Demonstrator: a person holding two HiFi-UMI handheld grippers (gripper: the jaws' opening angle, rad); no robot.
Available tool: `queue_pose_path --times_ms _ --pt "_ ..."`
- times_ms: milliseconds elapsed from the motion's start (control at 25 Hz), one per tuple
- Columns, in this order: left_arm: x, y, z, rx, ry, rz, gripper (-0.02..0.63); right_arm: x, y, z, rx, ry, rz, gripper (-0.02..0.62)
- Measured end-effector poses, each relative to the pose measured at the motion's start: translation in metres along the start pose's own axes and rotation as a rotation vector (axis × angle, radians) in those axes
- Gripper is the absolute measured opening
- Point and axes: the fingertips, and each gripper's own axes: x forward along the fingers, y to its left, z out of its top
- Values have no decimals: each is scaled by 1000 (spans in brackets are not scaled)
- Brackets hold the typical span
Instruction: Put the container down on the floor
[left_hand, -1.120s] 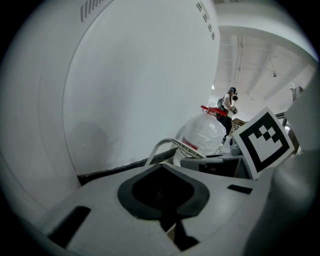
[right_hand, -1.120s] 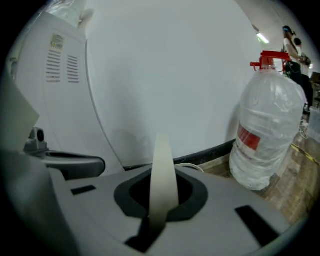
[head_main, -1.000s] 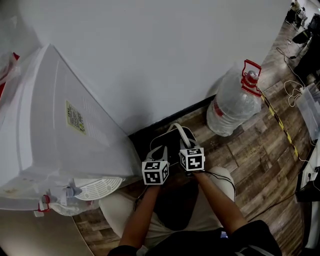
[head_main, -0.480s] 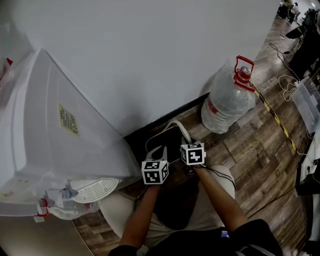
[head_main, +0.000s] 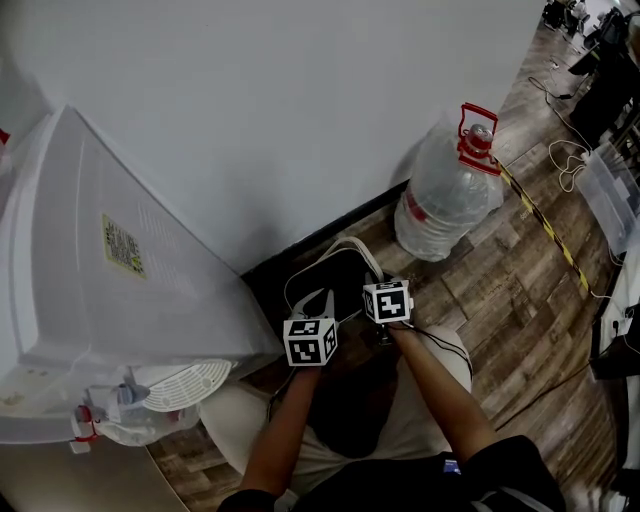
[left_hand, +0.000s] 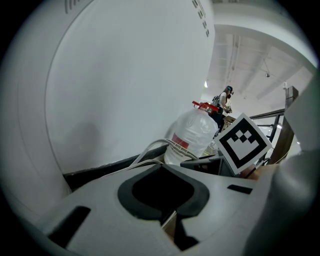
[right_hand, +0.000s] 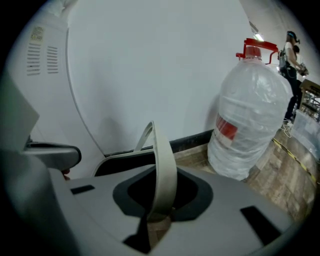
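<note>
Two grippers sat side by side at the middle of the head view, on the person's forearms rising from the bottom edge. The left gripper (head_main: 320, 300) and the right gripper (head_main: 373, 287) both pointed toward a dark container (head_main: 335, 283) just above them, low against the base of the wall (head_main: 300, 100). Its pale handle (head_main: 362, 262) arched up at its right side. Whether the container touched the wooden floor (head_main: 500, 290) could not be told. A white appliance (head_main: 100, 260) filled the left of the frame, and a large water bottle (head_main: 445, 200) with a red cap stood at upper right.

From the left gripper view, the left gripper (left_hand: 167, 222) had its jaws drawn together with only a thin slit between them and nothing seen clamped there. The container's rim (left_hand: 150, 150) lay just ahead, the water bottle (left_hand: 192, 132) beyond it, and the right gripper's marker cube (left_hand: 242, 142) at right.

From the right gripper view, the right gripper (right_hand: 157, 215) was clamped on the handle (right_hand: 162, 170), which rose upright from between the jaws. The container (right_hand: 125, 162) showed behind it, the water bottle (right_hand: 250, 115) at right.
</note>
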Motion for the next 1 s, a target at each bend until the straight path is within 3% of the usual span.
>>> queue_pose_path --times_ms 1000 --pt "23 -33 -8 0 20 -68 17 9 -36 -53 138 125 -2 136"
